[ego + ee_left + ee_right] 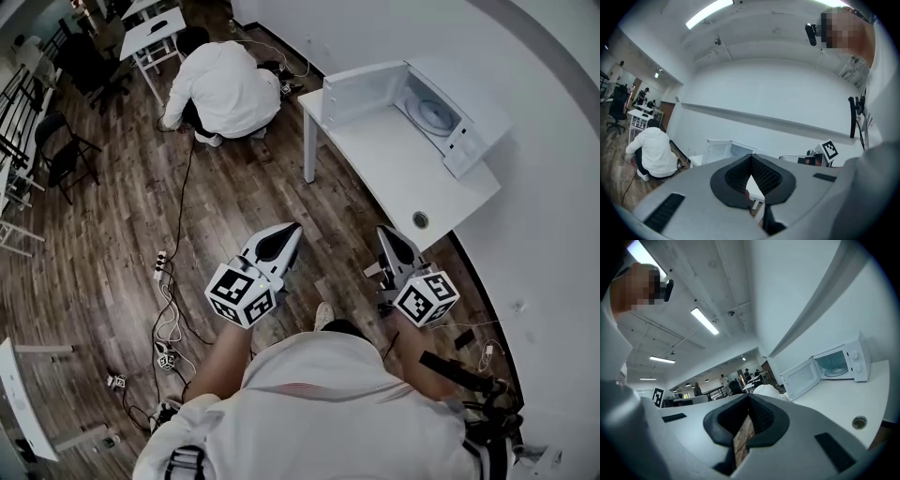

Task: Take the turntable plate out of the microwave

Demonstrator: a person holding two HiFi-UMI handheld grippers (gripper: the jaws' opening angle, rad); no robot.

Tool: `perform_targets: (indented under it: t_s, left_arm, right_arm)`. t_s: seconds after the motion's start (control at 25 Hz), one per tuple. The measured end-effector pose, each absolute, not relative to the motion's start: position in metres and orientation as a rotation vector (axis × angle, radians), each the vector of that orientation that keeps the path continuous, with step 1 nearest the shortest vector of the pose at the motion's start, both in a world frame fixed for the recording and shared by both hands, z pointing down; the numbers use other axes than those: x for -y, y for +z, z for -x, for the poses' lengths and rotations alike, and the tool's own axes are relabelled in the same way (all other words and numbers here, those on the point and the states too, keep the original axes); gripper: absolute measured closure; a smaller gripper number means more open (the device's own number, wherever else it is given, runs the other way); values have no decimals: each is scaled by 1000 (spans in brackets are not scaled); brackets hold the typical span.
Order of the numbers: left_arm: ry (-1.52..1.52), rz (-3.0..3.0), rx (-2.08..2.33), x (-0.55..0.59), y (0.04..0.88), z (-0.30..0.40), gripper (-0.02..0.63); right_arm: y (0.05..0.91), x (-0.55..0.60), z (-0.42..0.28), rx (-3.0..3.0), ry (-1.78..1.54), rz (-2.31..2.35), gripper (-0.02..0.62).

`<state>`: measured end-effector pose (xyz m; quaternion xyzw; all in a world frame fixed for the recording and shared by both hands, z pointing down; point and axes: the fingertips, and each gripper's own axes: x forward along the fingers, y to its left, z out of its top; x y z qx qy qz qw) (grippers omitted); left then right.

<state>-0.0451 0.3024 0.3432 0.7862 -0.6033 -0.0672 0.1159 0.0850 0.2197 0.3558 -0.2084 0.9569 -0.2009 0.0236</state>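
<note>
Little of the task is done. The left gripper (283, 236) is clenched on nothing: its own view shows its 2 jaws pressed together, with only a table edge and floor past them. The right gripper (388, 240) is likewise clamped closed and empty, with floorboards showing through the slit below its pads. Both hang over the wooden floor (122, 216), short of the white table (403, 169) and well apart from the microwave (461, 150) at the table's far end. 1 thing is ready: the microwave door (361, 92) stands swung wide, so the cavity can be reached. The turntable plate (433, 114) lies flat on the cavity floor, untouched. By my judgement everything else remains: close in on the table, open a gripper, take the plate by its rim, lift it and draw it out through the doorway.

At the far left, a crouching person (225, 89) shows only a back, and what the hands are doing is hidden. In the left gripper view the microwave is small and pale behind the jaws, and the plate cannot be made out there. In the head view the cavity roof cuts off the rear of the plate. Whether the plate sits on a roller ring cannot be told from any view
</note>
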Motion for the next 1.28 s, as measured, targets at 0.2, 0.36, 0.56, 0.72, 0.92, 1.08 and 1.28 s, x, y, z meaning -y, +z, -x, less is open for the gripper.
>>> perform_targets:
  t_s: [0.2,0.36,0.56,0.72,0.92,1.08,1.28]
  left_arm:
    - [-165,-2281,1831,-250,336,35,595]
    - [-153,-2249,1860,-230,339,42,595]
    - [-166,-2213,1886,-211,339,58,595]
    - [-189,-2213,1875,-189,341,79,595]
    - [-210,-2259,1816,-141,346,106,595]
    - [-221,-2304,1746,-88,350,139,595]
    - [-207,-2400,1612,-25,342,175,595]
  right_arm:
    - [351,-159,-83,-2982,-598,564,592]
    - [353,-135,-73,-2984,-621,520,592]
    - [356,-112,-56,-3004,-639,483,592]
    - [354,-91,-39,-3000,-625,498,592]
    - [361,-50,-18,-3002,-609,581,592]
    - [361,-6,9,-2981,-588,669,592]
    - [352,39,35,-2929,-567,839,592]
